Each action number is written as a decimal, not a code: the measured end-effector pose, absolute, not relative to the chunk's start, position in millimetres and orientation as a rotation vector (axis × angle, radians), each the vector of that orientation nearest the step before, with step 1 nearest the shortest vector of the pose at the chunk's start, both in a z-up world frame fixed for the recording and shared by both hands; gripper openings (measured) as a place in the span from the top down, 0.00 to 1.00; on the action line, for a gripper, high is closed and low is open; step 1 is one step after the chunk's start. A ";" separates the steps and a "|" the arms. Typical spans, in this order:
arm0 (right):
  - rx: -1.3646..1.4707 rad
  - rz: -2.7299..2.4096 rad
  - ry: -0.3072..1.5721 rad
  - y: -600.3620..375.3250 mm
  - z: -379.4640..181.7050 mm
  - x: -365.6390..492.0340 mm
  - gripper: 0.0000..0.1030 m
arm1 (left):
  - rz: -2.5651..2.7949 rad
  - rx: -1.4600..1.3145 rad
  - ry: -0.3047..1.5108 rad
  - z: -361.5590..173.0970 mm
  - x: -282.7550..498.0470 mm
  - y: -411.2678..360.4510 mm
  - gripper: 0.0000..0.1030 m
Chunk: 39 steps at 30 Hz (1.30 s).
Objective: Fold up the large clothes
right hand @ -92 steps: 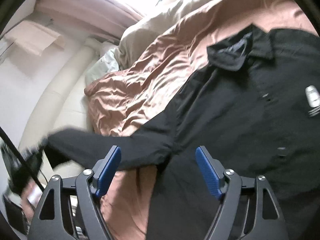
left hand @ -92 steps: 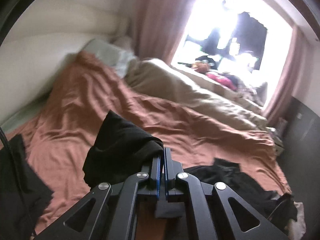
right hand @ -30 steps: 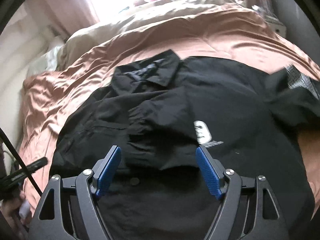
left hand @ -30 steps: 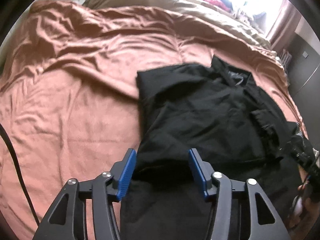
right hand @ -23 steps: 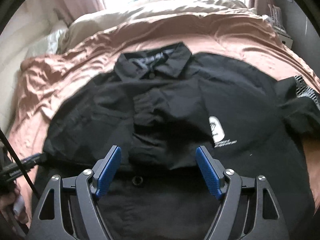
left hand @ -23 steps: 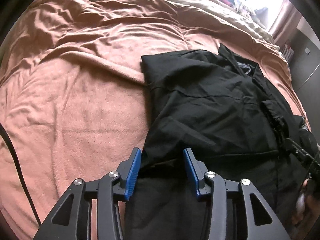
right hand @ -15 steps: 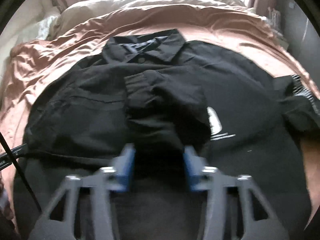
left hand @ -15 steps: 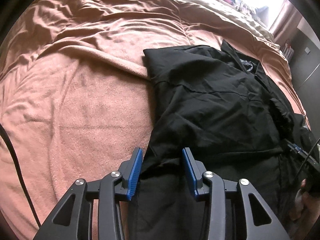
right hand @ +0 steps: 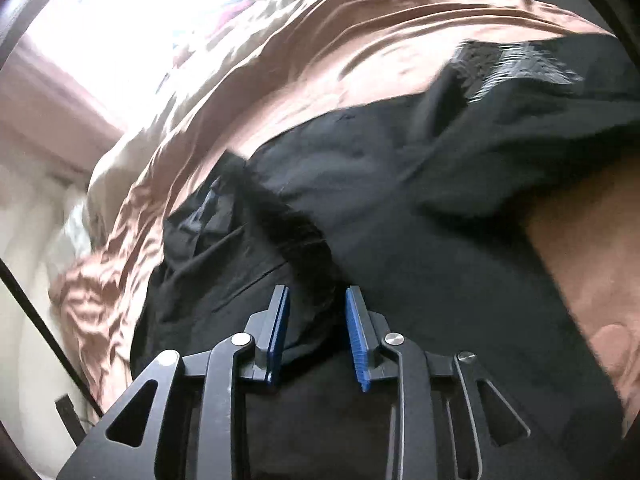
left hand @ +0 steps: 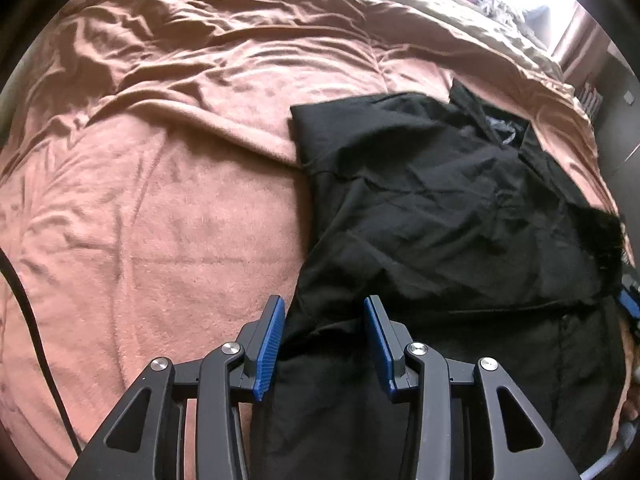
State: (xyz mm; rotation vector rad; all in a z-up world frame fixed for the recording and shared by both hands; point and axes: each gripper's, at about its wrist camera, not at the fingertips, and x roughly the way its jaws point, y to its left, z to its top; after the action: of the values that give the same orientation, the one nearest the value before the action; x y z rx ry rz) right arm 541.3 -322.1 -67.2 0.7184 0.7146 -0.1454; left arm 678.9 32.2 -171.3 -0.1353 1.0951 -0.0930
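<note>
Black shirt [left hand: 440, 208] between both grippers' jaws.

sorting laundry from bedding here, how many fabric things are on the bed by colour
black: 1, the shirt, which the right gripper is closing on
pink-brown: 1, the blanket
beige: 1, the duvet
total: 3
The bright heap by the window is too washed out to count.

Shirt [left hand: 440, 220] on blanket [left hand: 160, 220], R of bare blanket; duvet [left hand: 400, 12] behind.
</note>
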 end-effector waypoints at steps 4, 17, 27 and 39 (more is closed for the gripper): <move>0.767 -0.109 0.688 -331.5 -64.6 530.4 0.74 | -0.091 -0.124 1.077 -161.2 681.7 28.8 0.58; 0.870 -0.056 0.721 -349.5 -108.4 558.8 0.74 | -0.065 -0.094 1.072 -175.3 716.3 7.2 0.56; 0.967 -0.165 0.697 -361.2 -99.2 525.3 0.75 | 0.035 0.035 1.058 -180.1 738.2 -38.1 0.31; 1.037 -0.205 0.593 -416.3 -76.1 467.7 0.74 | 0.073 0.235 0.987 -166.9 713.5 -74.4 0.28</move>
State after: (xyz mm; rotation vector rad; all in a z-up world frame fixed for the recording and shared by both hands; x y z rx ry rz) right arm 467.7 -416.3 -76.1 1.0369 0.5927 -0.2053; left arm 713.5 -74.4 -166.9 0.2350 0.9871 0.0733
